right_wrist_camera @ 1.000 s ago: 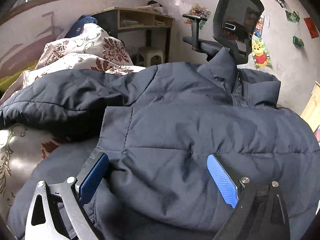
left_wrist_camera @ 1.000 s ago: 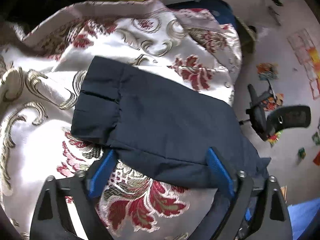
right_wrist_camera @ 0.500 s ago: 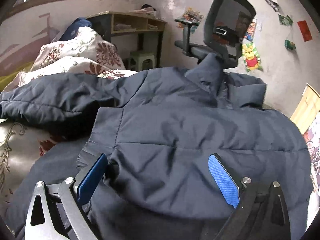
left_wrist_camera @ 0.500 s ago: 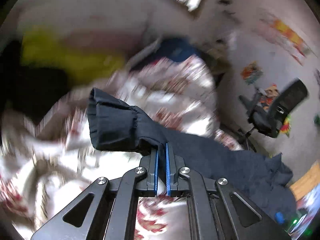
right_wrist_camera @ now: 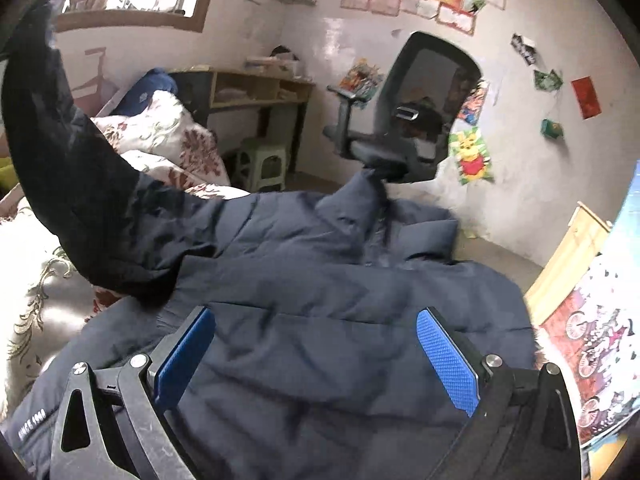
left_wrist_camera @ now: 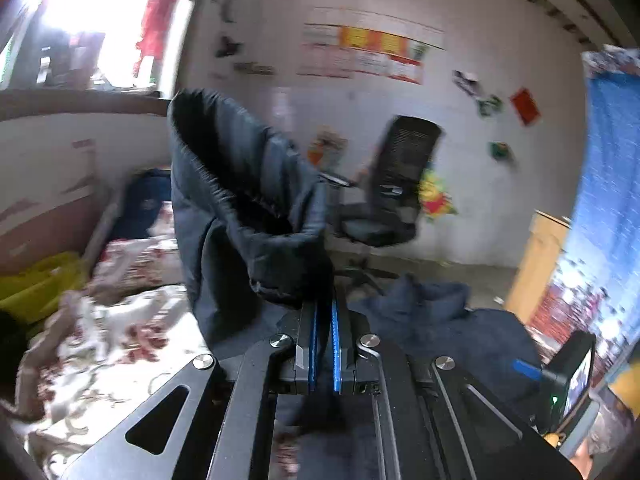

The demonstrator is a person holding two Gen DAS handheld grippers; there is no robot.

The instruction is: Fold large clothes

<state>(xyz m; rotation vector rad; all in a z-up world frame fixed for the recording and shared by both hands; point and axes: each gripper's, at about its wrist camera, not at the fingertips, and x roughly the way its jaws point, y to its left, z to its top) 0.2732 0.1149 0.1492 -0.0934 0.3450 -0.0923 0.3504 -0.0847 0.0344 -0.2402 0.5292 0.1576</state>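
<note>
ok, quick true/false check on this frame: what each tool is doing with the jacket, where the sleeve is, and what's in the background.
1. The left tool is shut on the jacket's sleeve. True.
2. The sleeve lies flat on the bedspread. False: it is lifted into the air, cuff up.
3. The right tool is clamped on the jacket. False: its jaws stand wide open over the jacket's body, gripping nothing.
4. An office chair stands beyond the jacket's collar. True.
5. The jacket is red. False: it is dark navy.
</note>
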